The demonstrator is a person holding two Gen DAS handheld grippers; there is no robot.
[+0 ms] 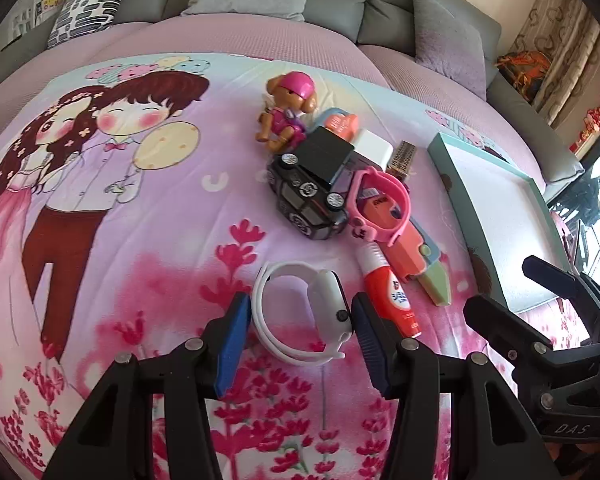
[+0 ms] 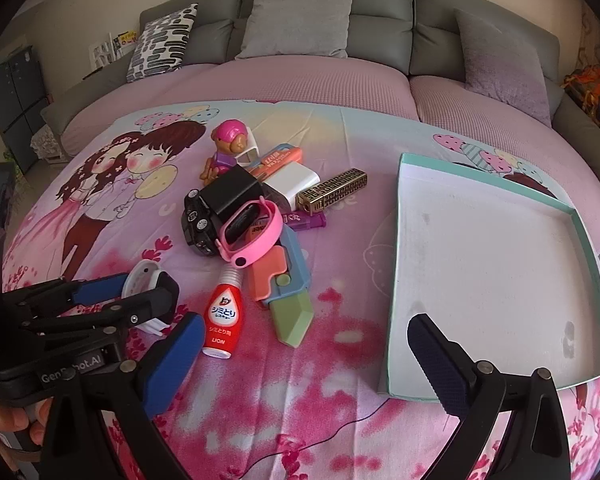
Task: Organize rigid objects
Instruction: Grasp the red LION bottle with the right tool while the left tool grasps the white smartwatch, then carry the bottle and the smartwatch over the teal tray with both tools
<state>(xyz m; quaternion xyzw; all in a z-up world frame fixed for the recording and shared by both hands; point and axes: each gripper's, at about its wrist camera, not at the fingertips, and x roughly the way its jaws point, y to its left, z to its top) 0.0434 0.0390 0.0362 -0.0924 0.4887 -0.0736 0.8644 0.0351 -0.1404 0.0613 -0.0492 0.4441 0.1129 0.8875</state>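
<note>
I work from the biggest piece down. The bed [image 1: 148, 240], under a smooth printed cartoon-couple sheet in pink and lilac, carries everything. Ahead and to the right of my right claw [image 2: 304, 356] lies the shallow rectangular cardboard tray with a teal rim and white floor [image 2: 580, 248], bare inside; it reads as the likely place for the loose things, and that claw sits much nearer to it than the left one does. The right claw is released, its blue pads spread wide with nothing between them.

Further ahead of both claws is the heap: a glossy black toy car [image 1: 308, 200], a brown plastic puppy figure with a pink cap [image 1: 288, 112], a pink plastic watch with a looped strap [image 1: 380, 200], a coral, blue and green toy knife [image 2: 284, 280], and a small red and white stain-remover bottle [image 2: 222, 320], lying close ahead of the right claw's left pad.

The thing that matters lies nearest of all: a white smartwatch with a silicone loop strap [image 1: 300, 316], smooth and springy, lying flat between the pads of my left claw [image 1: 298, 344]. Its strap loop spans from pad to pad, with the watch body against the right pad. Both pads seem to touch it, so I judge the left claw clenched on the watch, lightly.
</note>
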